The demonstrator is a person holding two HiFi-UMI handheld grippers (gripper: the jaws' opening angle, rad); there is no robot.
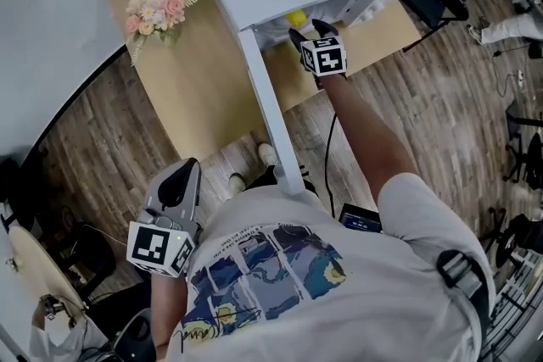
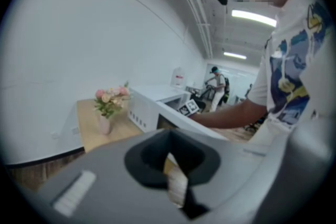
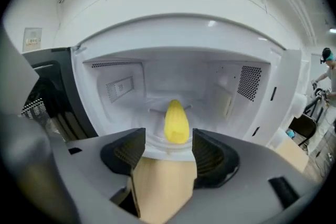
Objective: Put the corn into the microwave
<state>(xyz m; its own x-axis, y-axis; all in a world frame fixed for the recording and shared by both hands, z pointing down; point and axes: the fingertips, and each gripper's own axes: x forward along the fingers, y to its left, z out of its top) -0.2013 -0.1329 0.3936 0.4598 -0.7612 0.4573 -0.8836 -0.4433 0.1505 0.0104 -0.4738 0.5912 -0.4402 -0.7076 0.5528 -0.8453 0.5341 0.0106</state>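
Jaws of the right gripper (image 3: 168,140) stand apart at the open microwave (image 3: 157,68). The corn (image 3: 176,122) lies inside, its long axis running front to back with the tip rearward. The jaws of the left gripper (image 2: 170,156) are together, empty.

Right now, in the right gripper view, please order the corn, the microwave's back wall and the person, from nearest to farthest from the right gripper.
1. Corn: just ahead of the right gripper, centre.
2. Back wall: behind the corn, inside.
3. Person: far right, across the room.
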